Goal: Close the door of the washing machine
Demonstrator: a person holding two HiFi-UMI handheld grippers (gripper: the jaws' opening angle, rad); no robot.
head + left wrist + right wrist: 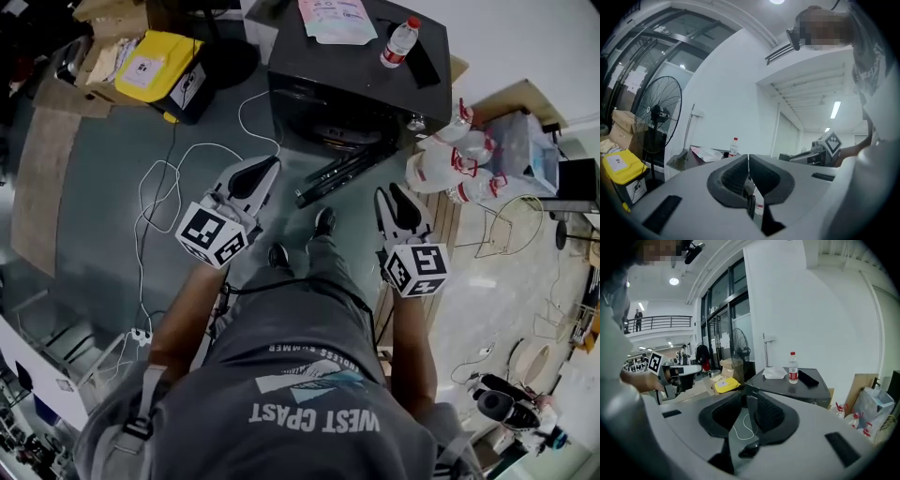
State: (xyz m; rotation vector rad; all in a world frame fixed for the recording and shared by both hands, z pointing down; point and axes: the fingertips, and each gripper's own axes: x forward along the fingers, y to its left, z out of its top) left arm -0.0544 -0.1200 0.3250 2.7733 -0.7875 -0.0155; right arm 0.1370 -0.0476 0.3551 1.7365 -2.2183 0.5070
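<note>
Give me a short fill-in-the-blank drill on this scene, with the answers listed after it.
The bottle on the dark machine has a ___ cap. The plastic box on the floor is ___. The left claw is ___. The right claw is ___ and holds nothing.
Missing words: red; yellow; shut; open.
</note>
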